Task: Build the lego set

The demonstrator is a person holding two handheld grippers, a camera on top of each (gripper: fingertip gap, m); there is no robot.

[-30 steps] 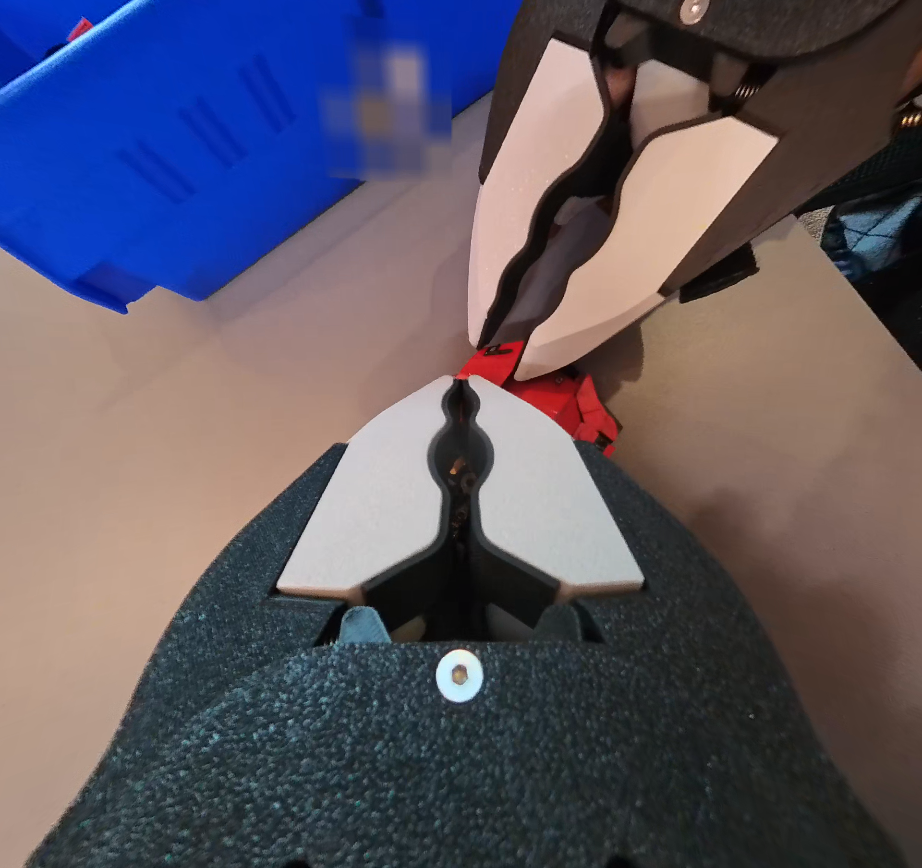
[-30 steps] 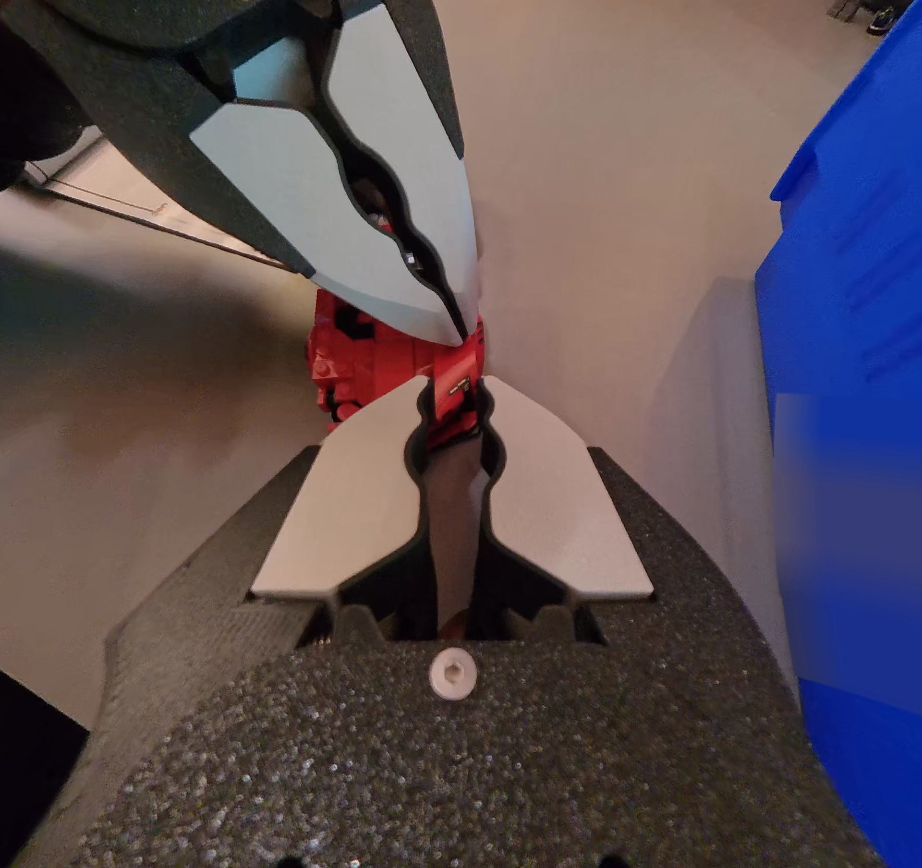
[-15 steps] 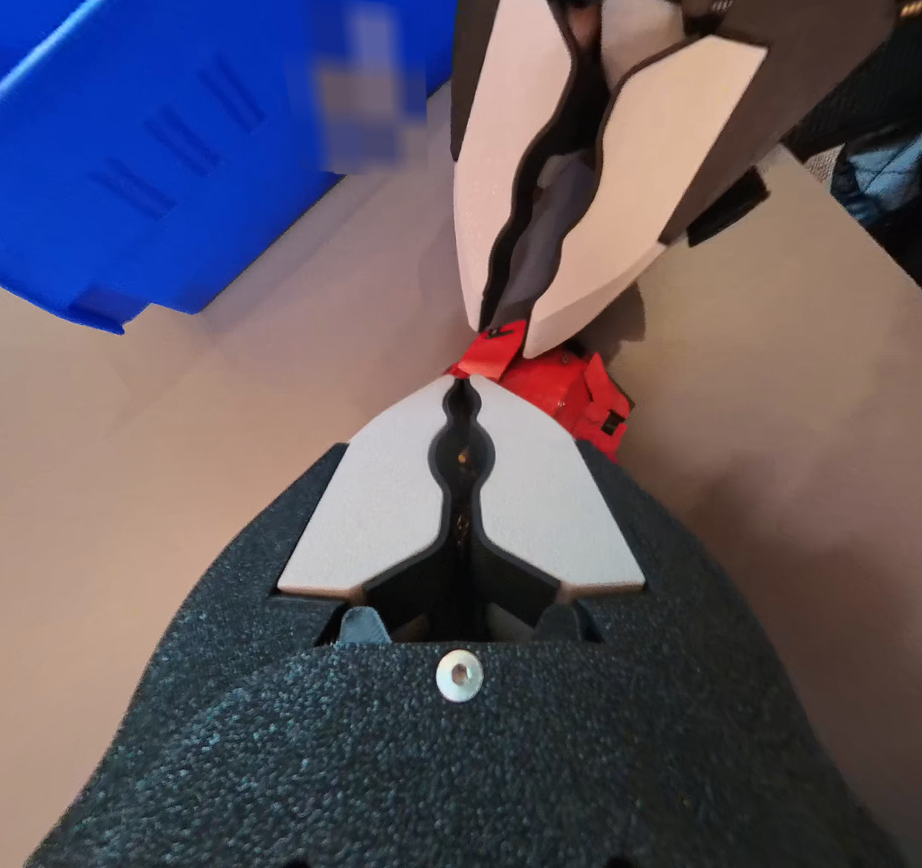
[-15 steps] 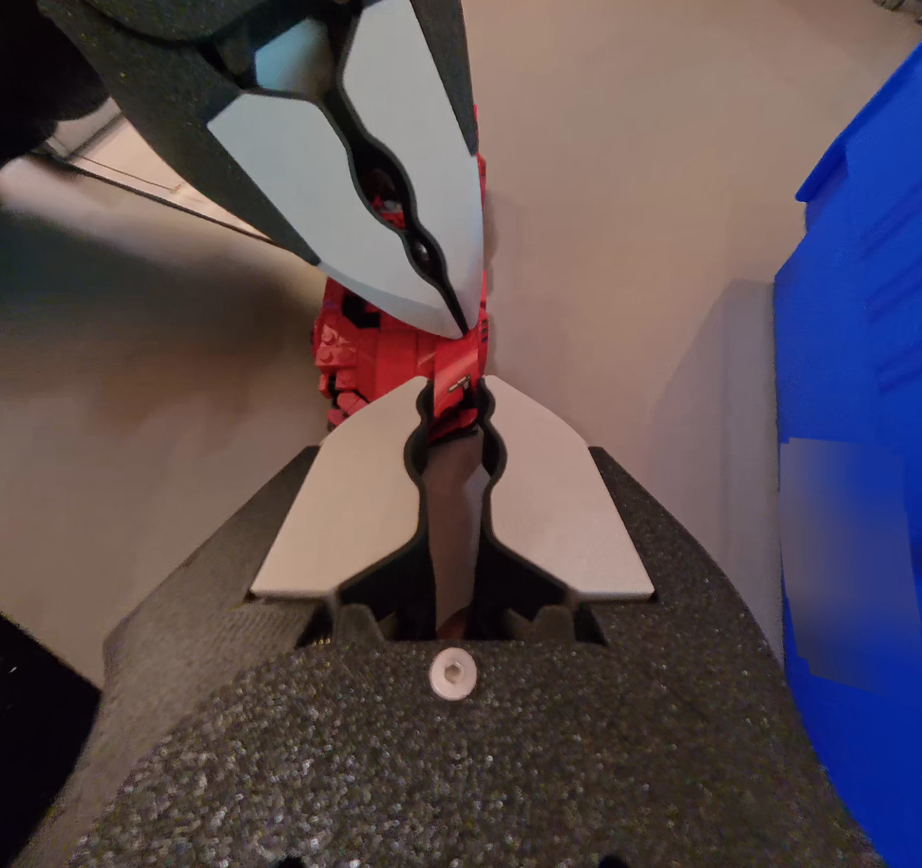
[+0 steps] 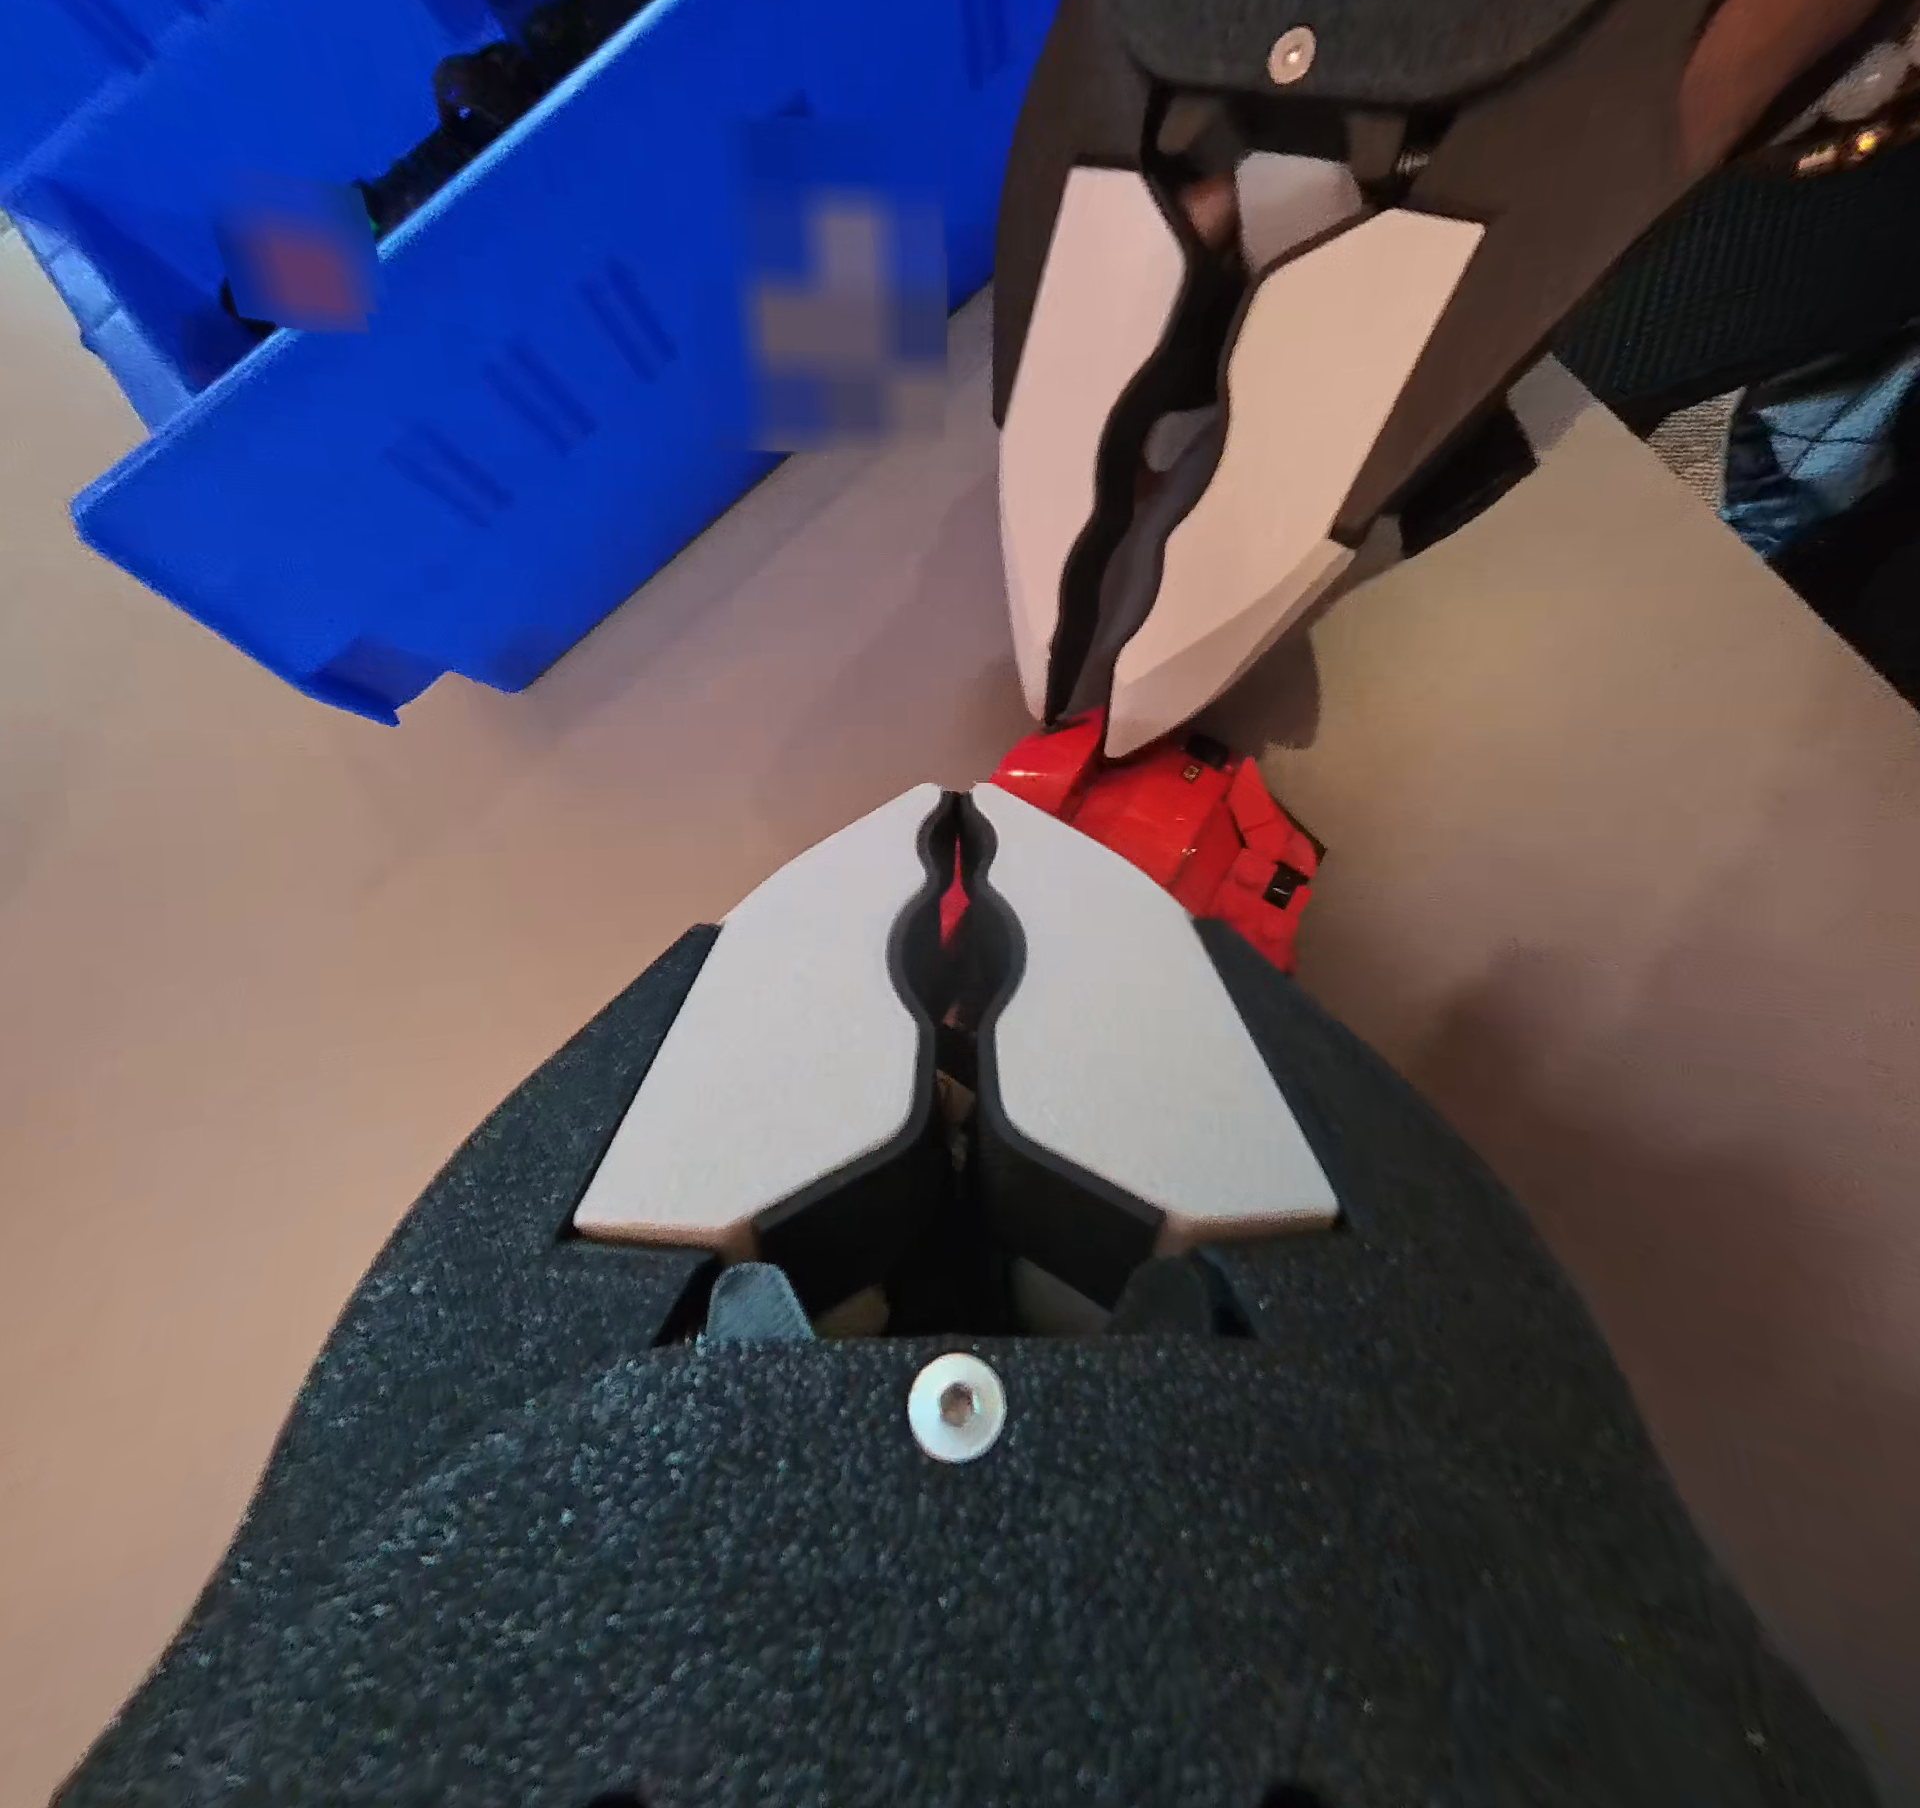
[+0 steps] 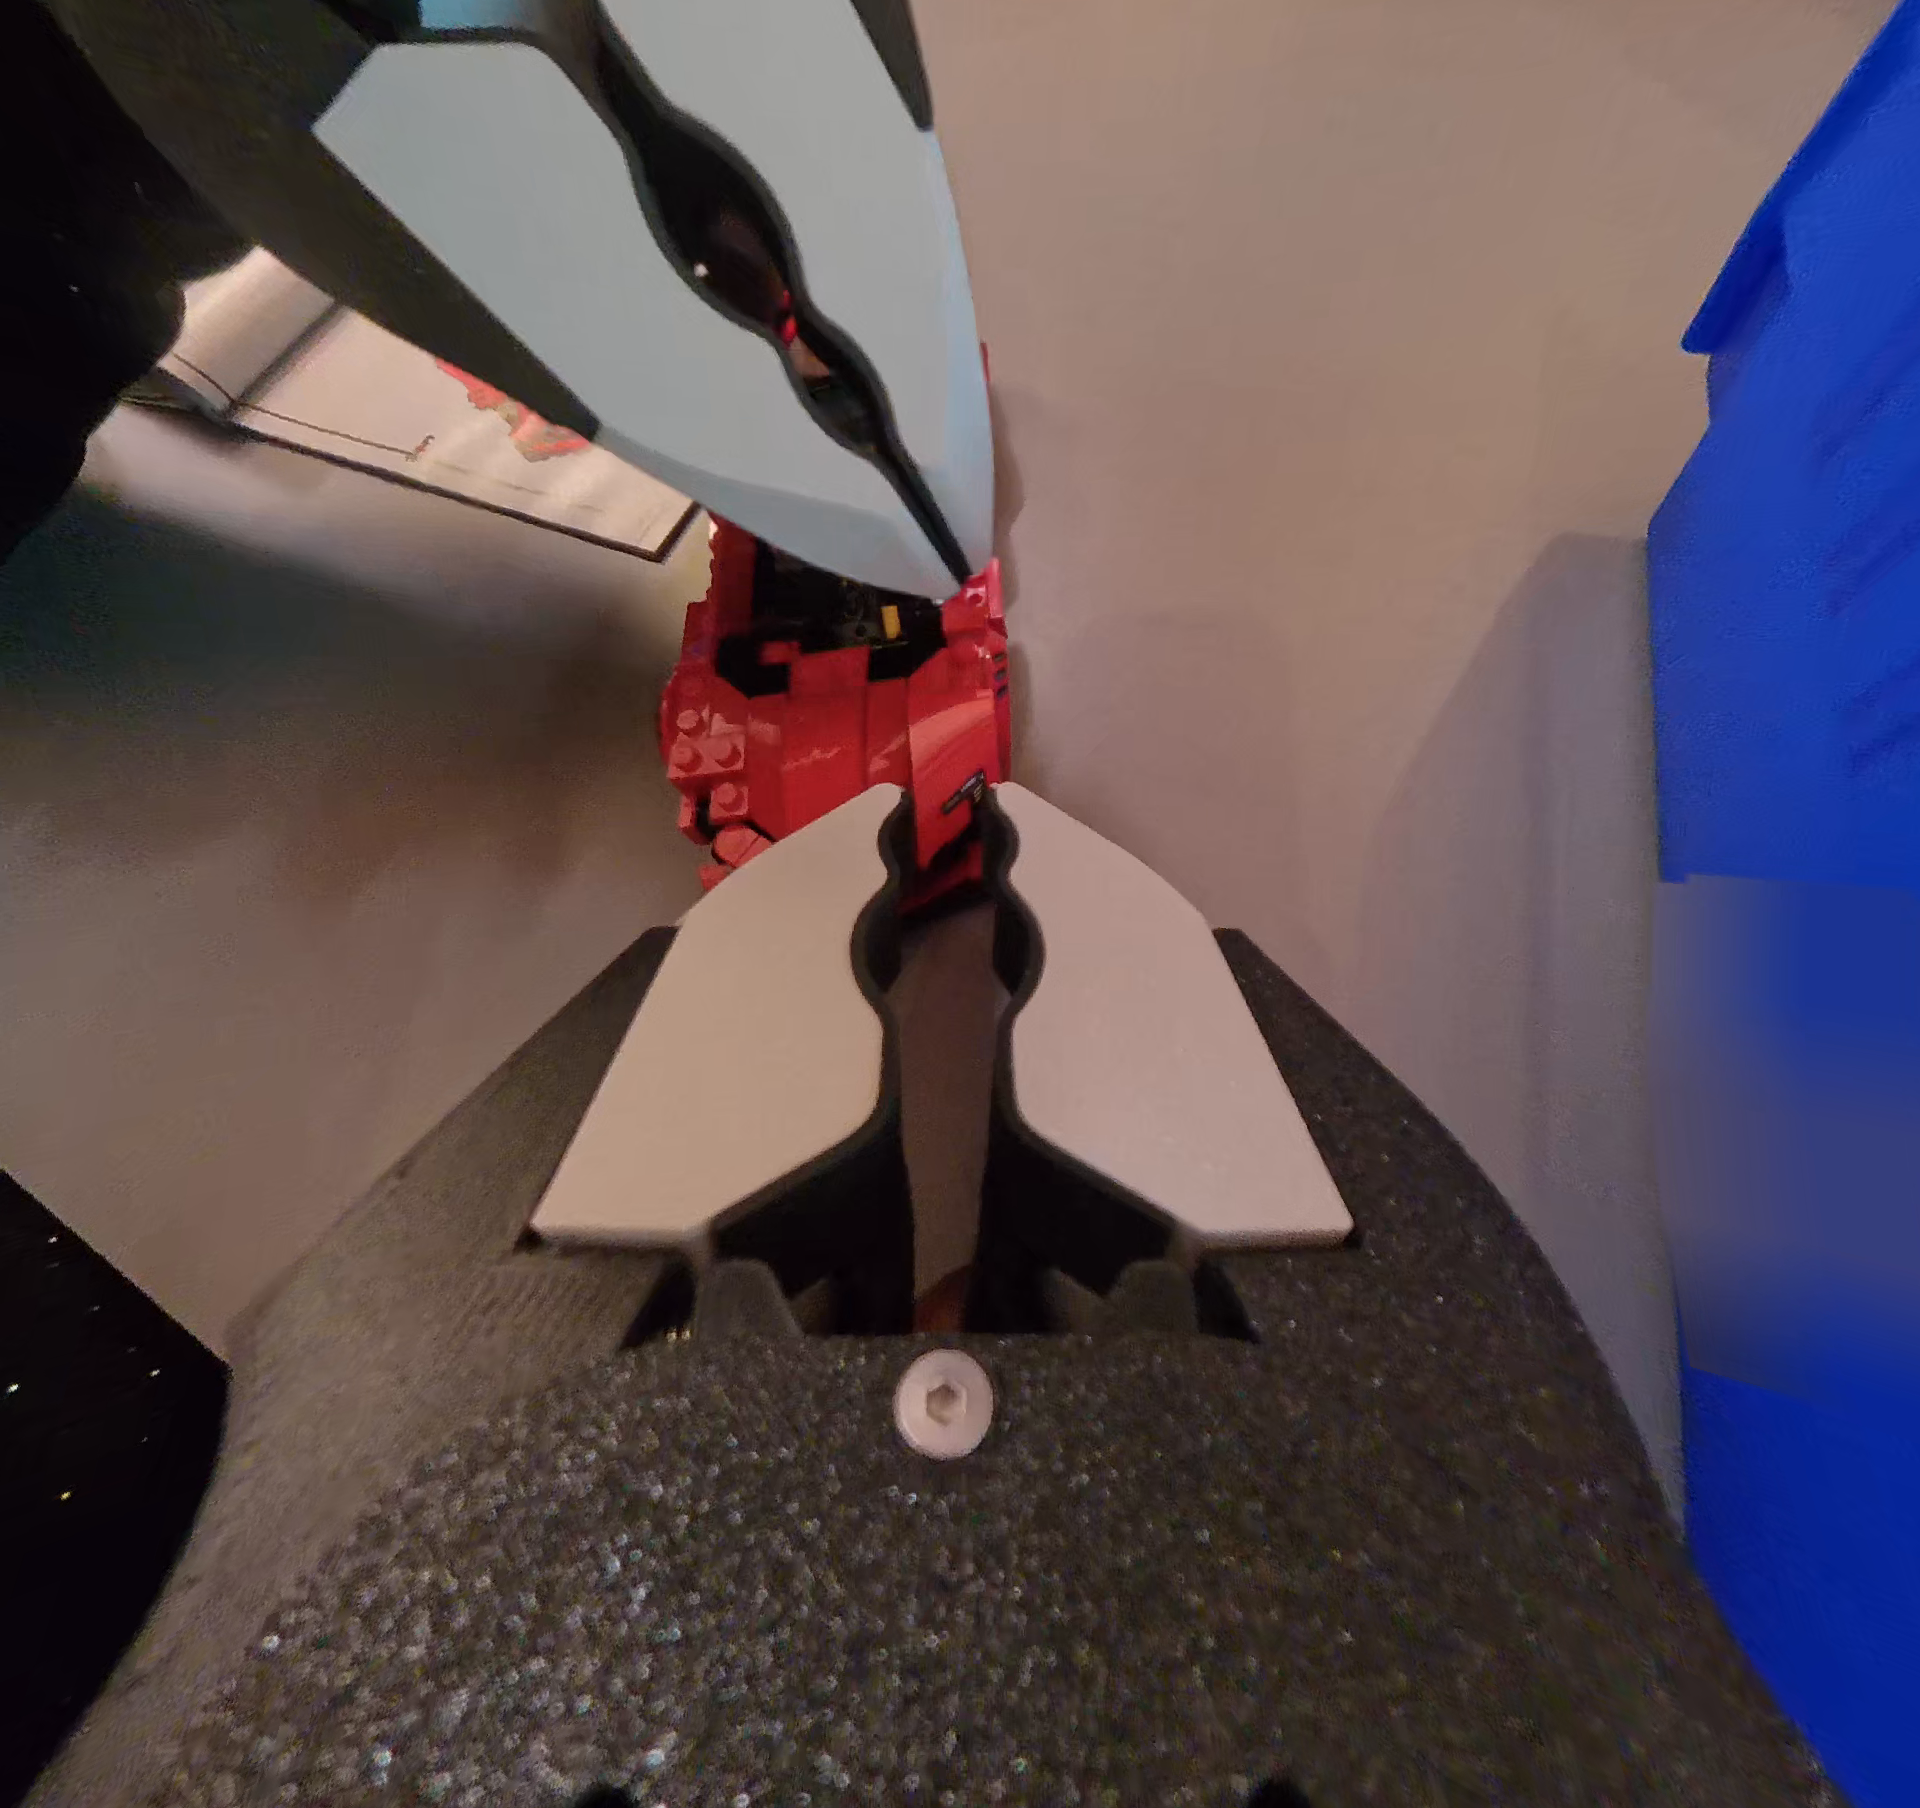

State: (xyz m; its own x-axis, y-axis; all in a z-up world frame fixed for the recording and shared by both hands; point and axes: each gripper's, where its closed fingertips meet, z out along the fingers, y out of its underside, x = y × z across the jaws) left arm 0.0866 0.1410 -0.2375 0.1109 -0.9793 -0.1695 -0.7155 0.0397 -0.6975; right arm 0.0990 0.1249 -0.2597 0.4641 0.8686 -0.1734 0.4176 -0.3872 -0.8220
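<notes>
Blue bin and a flat sheet on a tan tabletop

The blue plastic bin (image 5: 499, 324) rests on the tabletop (image 5: 312, 979), dark pieces showing inside it. A pale sheet with red print (image 6: 447, 449) lies flat well off to the other side.

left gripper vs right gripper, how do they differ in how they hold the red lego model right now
The left gripper has its jaws almost fully together, pinching a thin red edge; the right gripper keeps a wider gap, clamping a thicker part of the red lego model. The left meets the model's studded end, the right its smooth curved end. Both are shut on it, above the table.
</notes>
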